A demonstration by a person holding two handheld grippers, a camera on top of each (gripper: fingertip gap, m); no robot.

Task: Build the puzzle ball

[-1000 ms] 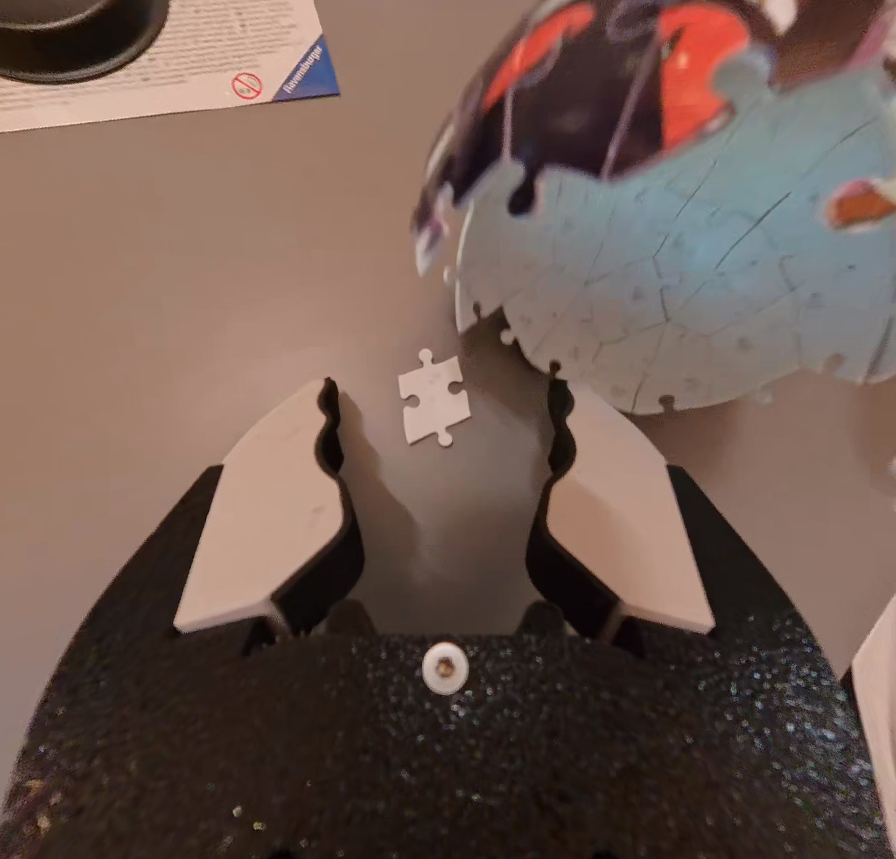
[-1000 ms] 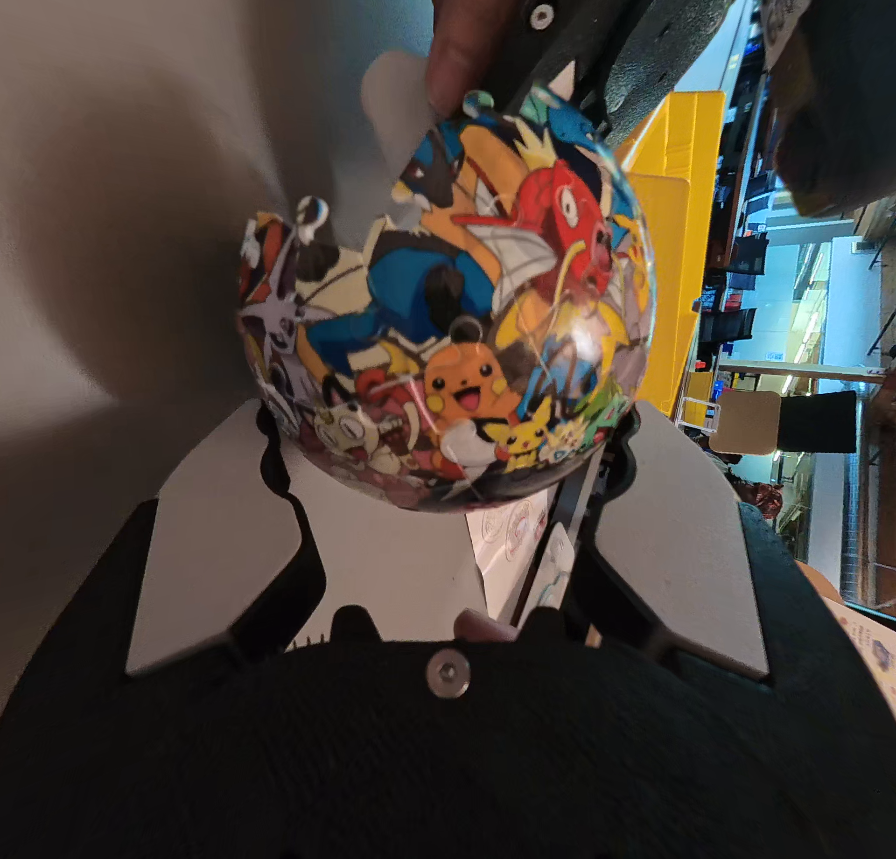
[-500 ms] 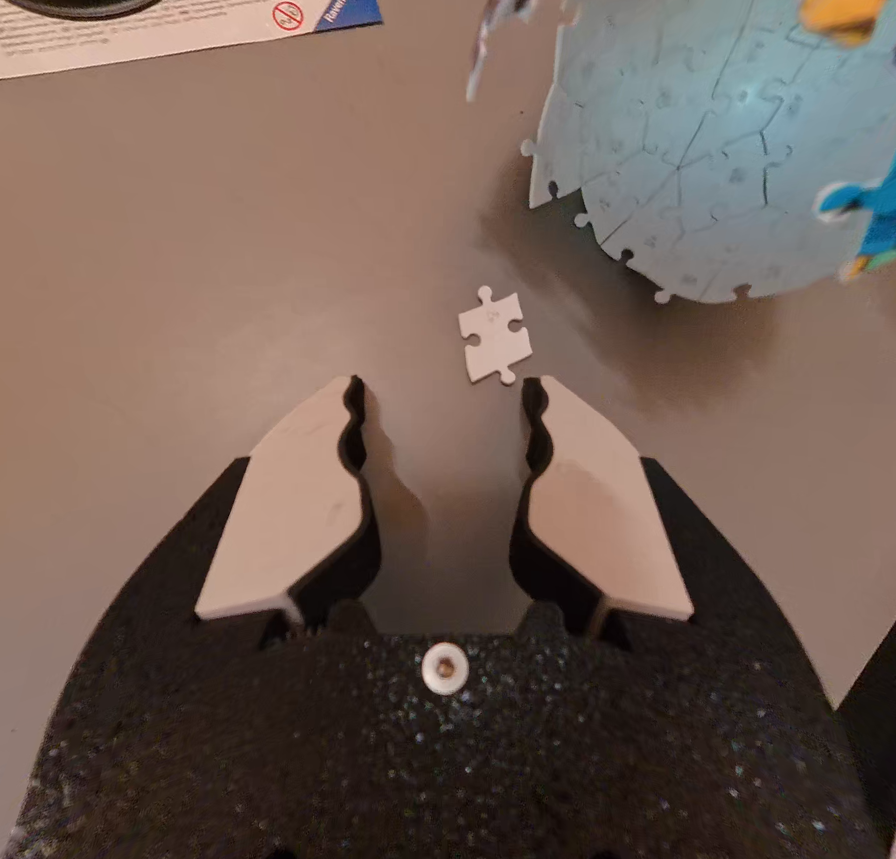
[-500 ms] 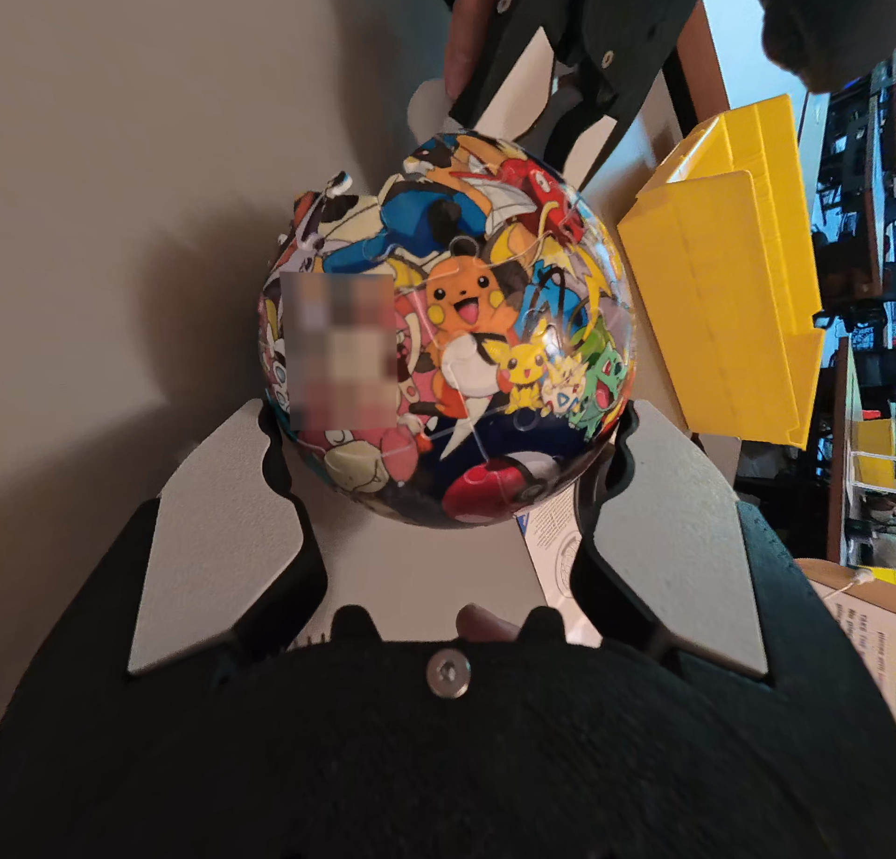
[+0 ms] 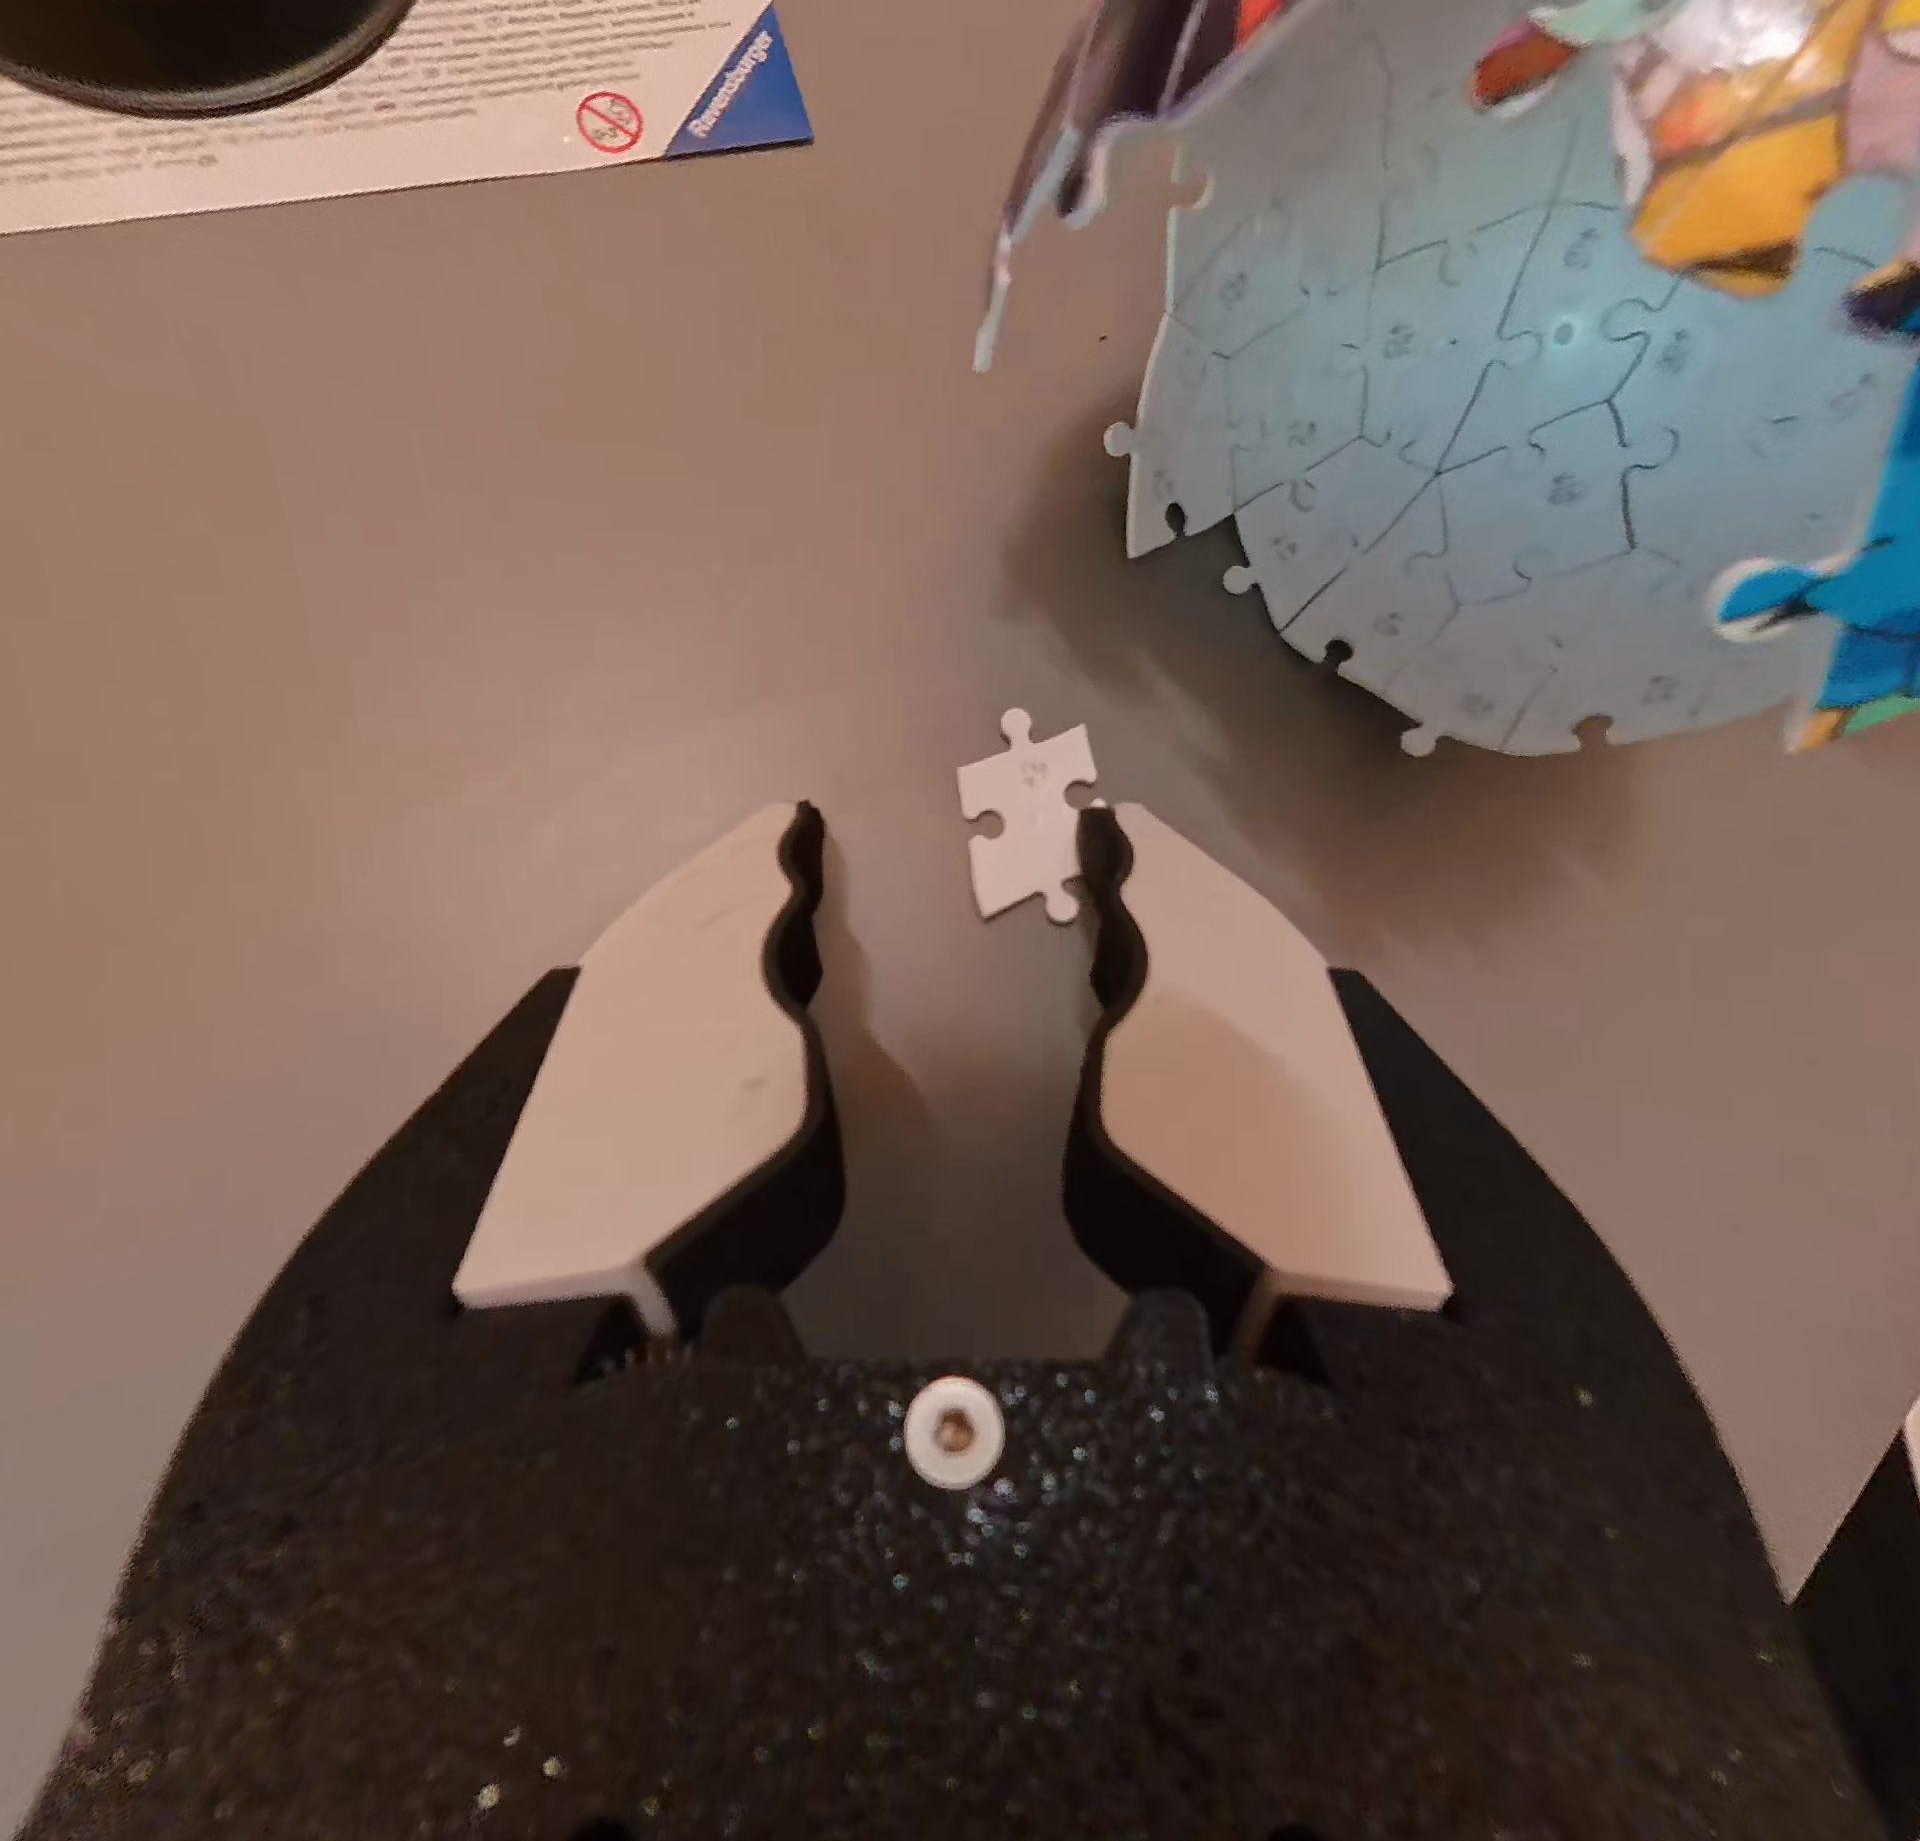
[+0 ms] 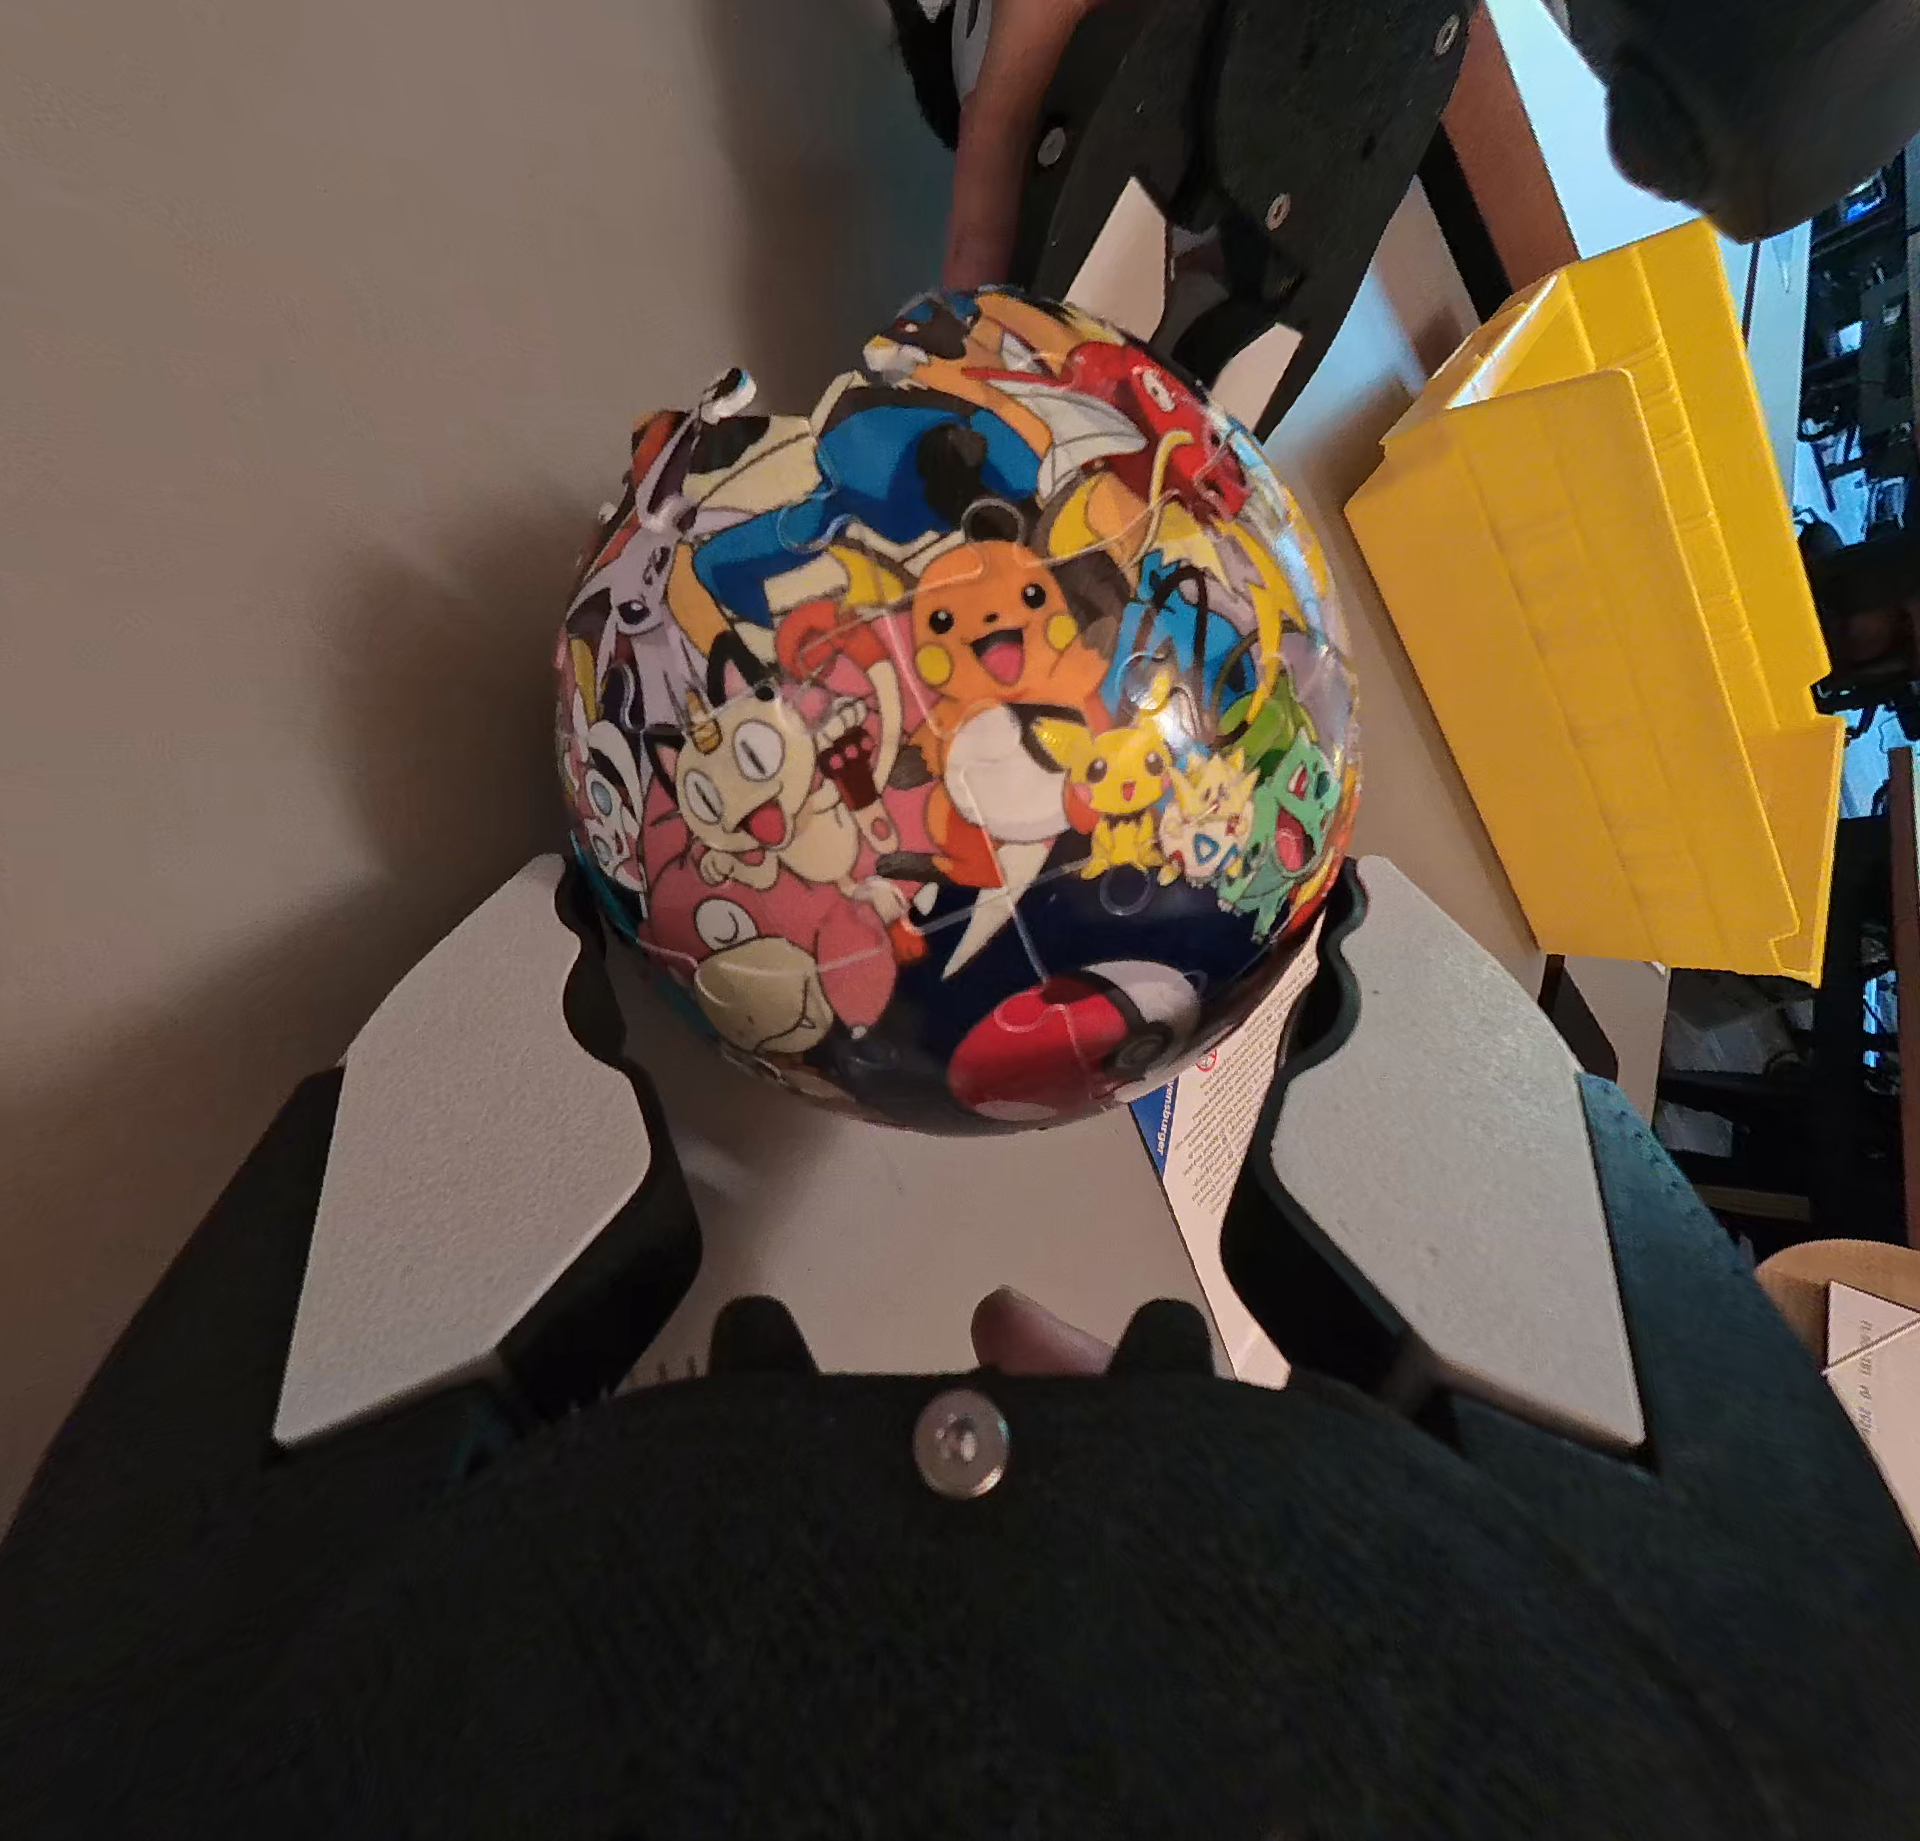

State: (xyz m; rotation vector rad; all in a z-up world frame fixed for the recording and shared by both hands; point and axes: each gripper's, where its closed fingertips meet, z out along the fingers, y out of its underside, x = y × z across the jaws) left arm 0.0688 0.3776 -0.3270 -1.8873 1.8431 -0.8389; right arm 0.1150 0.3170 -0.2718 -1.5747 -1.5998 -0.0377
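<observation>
The half-built puzzle ball (image 6: pixel 956 711), printed with cartoon creatures, sits between the fingers of my right gripper (image 6: pixel 956 882), which is shut on it and holds it above the table. In the left wrist view the ball (image 5: pixel 1507 441) shows its pale blue inside and jagged open rim at the upper right. A loose white puzzle piece (image 5: pixel 1023 825) lies blank side up on the grey table. My left gripper (image 5: pixel 951 820) is open and empty, low over the table. The piece lies between its tips, against the right fingertip (image 5: pixel 1096 835). The left gripper (image 6: pixel 1195 305) also shows behind the ball in the right wrist view.
A printed instruction sheet (image 5: pixel 416 77) lies at the far left with a black round stand (image 5: pixel 187 15) on it. Yellow bins (image 6: pixel 1590 648) stand at the table's far side. A person's hand (image 6: pixel 997 129) holds the left gripper. One gripper's finger ends stand about 11 cm off the other's.
My left gripper has moved forward to the loose piece and its jaws have narrowed. The ball has turned in my right gripper and drawn away from the piece.
</observation>
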